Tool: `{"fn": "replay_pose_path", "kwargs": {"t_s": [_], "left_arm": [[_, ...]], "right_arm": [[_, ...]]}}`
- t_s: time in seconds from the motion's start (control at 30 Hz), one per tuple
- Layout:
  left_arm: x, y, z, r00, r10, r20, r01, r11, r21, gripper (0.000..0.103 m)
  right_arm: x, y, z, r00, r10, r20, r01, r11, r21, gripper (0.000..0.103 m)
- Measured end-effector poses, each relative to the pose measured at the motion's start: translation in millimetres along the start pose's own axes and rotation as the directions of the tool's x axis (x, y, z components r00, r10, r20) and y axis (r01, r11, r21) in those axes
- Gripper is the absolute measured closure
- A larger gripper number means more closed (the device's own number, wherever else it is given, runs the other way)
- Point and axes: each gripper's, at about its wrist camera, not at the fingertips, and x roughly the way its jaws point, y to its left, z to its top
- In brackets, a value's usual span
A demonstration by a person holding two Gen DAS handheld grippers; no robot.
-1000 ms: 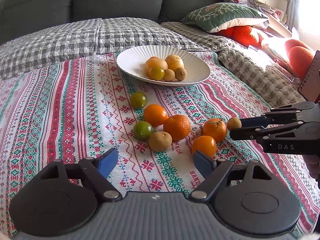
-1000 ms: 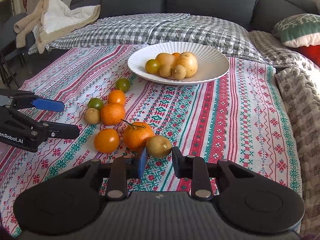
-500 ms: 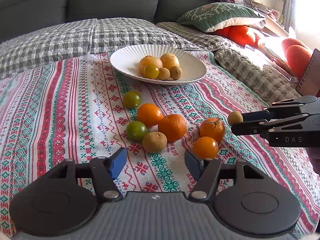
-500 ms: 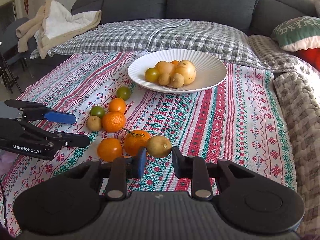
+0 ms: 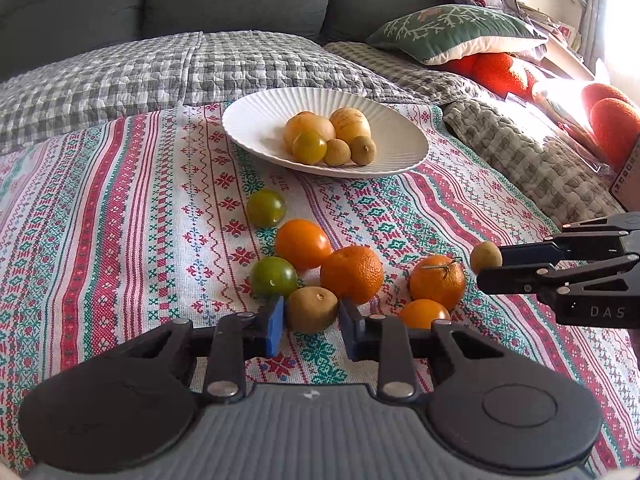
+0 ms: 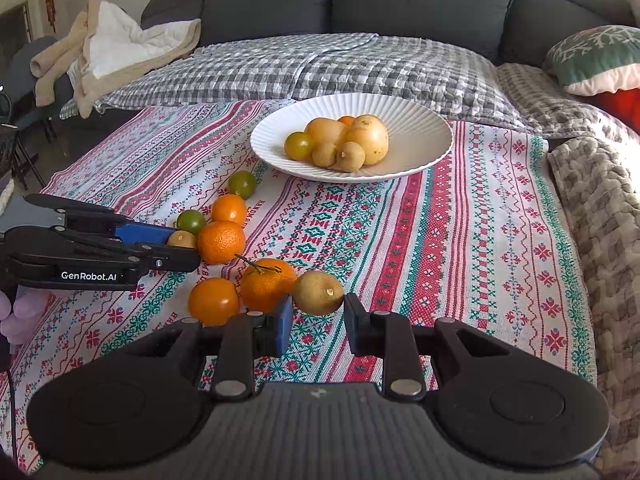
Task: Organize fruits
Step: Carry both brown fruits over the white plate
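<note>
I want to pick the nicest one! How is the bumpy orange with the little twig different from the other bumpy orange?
The twig orange has a thin stem on top; the other bumpy orange shows none. The twig orange sits beside a smooth orange tomato; the other sits beside a brown fruit that is between the jaws of the left gripper. Both are round, bumpy-skinned and on the patterned cloth, not the plate.

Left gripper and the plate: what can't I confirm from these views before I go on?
- Left wrist view: whether the left gripper jaws press the brown fruit; gaps too fine.
- Right wrist view: orange fruit at the plate's back, mostly hidden by yellow fruits.
- Left wrist view: orange tomato, lower part behind the left gripper.
</note>
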Motion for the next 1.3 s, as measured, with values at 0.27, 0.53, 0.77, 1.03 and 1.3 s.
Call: {"fn": "replay_pose_path", "kwargs": {"t_s": [0.27, 0.53, 0.77, 1.03, 1.3], "left_arm": [[-9, -3, 9, 1.000, -0.001, -0.010, 0.001, 1.000, -0.004, 0.077], [-26, 0, 33, 0.998, -0.004, 0.070, 0.007, 0.999, -0.040, 0.077], [-22, 1, 56, 0.994, 0.015, 0.104, -0.009, 0.998, -0.056, 0.077], [-5, 4, 75, 0.993, 0.044, 0.109, -0.038, 0.997, -0.063, 0.077], [10, 10, 83, 0.993, 0.069, 0.095, -0.063, 0.996, -0.061, 0.077]], "right_arm": [[-3, -6, 6, 1.000, -0.002, 0.018, 0.002, 1.000, 0.015, 0.078], [-6, -15, 28, 0.997, -0.019, 0.075, 0.014, 0.998, 0.058, 0.078], [-6, -25, 54, 0.991, -0.038, 0.127, 0.026, 0.995, 0.095, 0.078], [-2, -37, 80, 0.986, -0.038, 0.164, 0.017, 0.991, 0.130, 0.078], [15, -55, 88, 0.989, -0.029, 0.147, 0.001, 0.983, 0.185, 0.078]]}}
